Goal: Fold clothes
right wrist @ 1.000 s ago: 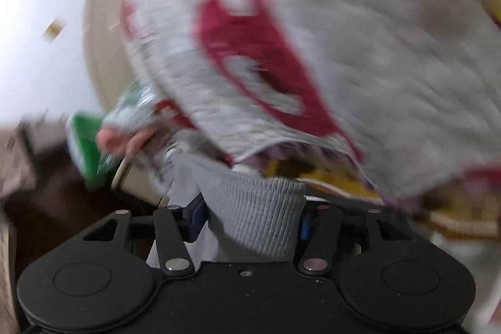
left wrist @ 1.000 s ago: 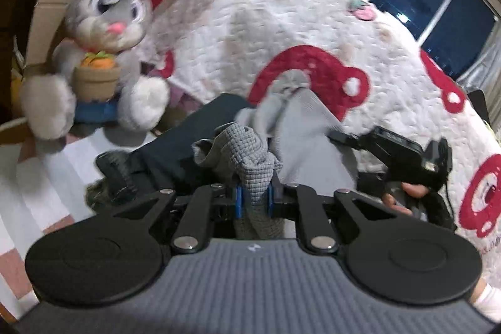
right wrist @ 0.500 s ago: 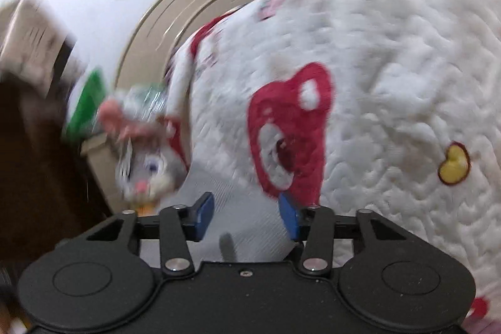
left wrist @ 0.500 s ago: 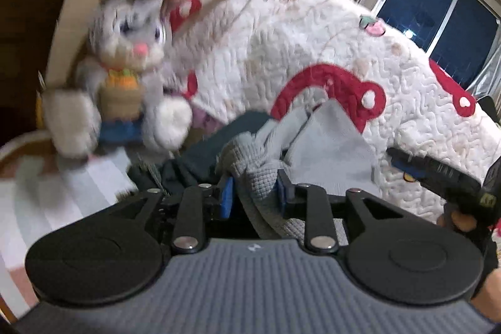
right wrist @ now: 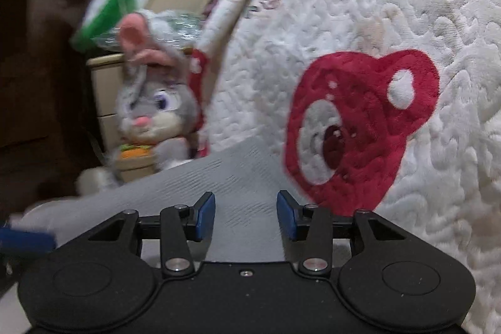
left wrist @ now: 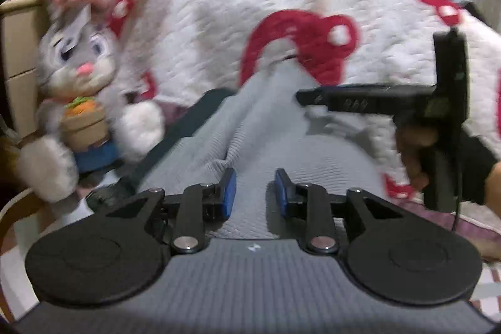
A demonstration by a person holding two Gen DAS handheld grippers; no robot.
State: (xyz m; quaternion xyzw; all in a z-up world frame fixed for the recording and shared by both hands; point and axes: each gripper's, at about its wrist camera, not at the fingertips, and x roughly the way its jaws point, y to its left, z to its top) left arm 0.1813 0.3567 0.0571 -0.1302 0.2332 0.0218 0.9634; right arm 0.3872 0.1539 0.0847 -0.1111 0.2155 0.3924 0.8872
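Left wrist view: one grey garment (left wrist: 269, 127) lies spread on the bed, its long axis running away from the camera toward the white-and-red blanket (left wrist: 250, 8), where its far end narrows to a point against a red bear shape. A crease runs along that axis. One dark garment (left wrist: 191, 121) shows beneath its left edge. The left gripper (left wrist: 255, 193) sits over the near end of the grey cloth; its jaws are parted and closing, the blue pads clear of the fabric, nothing grasped. To the right, the right gripper (left wrist: 305, 97) reaches in sideways over the grey cloth, held by a hand (left wrist: 413, 152); from here I cannot tell how its jaws stand. One plush rabbit (left wrist: 81, 77) sits at the left, just beside the dark garment, leaving little room there. The blanket rises right behind the grey cloth.

Right wrist view: the same grey garment (right wrist: 225, 187) stretches from the gripper away to the left and up to the blanket (right wrist: 391, 21), which bounds it on the right. The right gripper (right wrist: 246, 215) hangs over it with jaws apart, released, pads not pressing the cloth. The rabbit (right wrist: 153, 111) sits beyond the garment's far left edge, in front of a drawer unit (right wrist: 103, 89). A blue fingertip (right wrist: 28, 240) of the left gripper shows at the left border.
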